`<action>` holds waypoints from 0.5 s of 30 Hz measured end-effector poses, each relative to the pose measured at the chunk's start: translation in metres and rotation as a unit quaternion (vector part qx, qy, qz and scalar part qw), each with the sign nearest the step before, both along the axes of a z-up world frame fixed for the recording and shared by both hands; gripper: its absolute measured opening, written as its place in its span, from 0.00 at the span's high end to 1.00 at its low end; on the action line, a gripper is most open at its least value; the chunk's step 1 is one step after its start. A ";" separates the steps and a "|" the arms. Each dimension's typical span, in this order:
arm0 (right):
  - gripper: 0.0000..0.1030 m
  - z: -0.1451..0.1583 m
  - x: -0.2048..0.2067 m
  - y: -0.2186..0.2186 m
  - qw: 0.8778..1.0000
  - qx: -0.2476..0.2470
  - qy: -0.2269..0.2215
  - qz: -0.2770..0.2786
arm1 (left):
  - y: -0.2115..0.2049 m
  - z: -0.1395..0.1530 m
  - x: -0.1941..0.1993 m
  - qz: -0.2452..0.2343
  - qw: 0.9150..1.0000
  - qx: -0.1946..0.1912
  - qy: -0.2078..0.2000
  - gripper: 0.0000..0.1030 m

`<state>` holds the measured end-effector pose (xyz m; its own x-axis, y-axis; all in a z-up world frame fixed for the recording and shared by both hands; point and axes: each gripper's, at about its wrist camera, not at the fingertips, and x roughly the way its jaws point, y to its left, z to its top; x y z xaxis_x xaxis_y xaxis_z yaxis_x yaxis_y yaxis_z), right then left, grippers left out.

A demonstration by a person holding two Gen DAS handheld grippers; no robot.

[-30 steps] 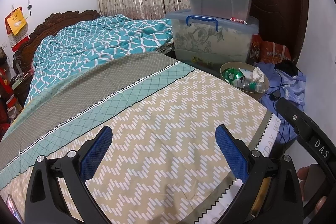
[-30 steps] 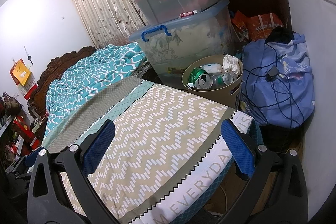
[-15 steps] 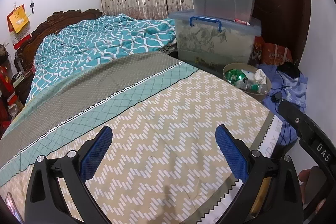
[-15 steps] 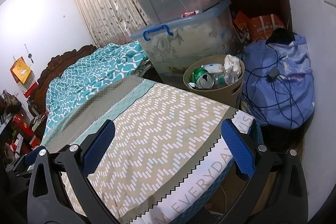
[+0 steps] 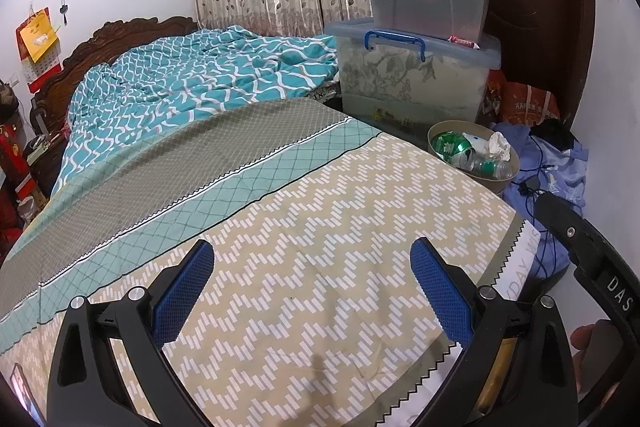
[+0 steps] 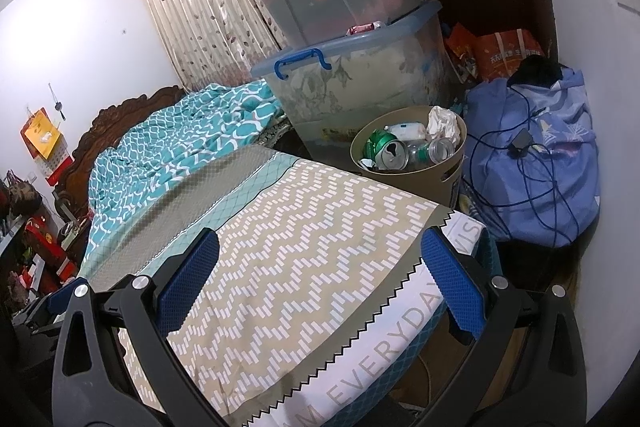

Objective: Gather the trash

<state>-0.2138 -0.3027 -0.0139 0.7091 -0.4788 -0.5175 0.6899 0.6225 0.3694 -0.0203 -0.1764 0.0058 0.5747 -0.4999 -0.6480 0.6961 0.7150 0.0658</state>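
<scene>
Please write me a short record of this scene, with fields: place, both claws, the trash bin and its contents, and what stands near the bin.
place: bedroom, both claws over the foot of the bed
left claw: open, holding nothing
right claw: open, holding nothing
trash bin: tan, round, on the floor past the corner of the bed
bin contents: green can, plastic bottle, crumpled tissue
behind the bin: stacked storage boxes
right of the bin: blue bag with a cable over it
</scene>
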 end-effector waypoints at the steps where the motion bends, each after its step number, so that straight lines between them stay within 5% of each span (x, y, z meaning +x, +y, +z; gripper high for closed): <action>1: 0.03 0.000 0.000 -0.001 1.000 0.001 0.000 -0.001 | -0.001 0.000 0.000 -0.001 1.000 0.001 0.000 0.08; 15: 0.03 -0.002 0.000 -0.002 1.000 0.003 0.000 -0.002 | -0.002 0.000 -0.001 -0.002 1.000 0.004 -0.001 0.08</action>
<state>-0.2138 -0.3052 -0.0156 0.7070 -0.4782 -0.5210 0.6925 0.6175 0.3730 -0.0212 -0.1789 0.0054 0.5733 -0.4979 -0.6506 0.6994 0.7111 0.0721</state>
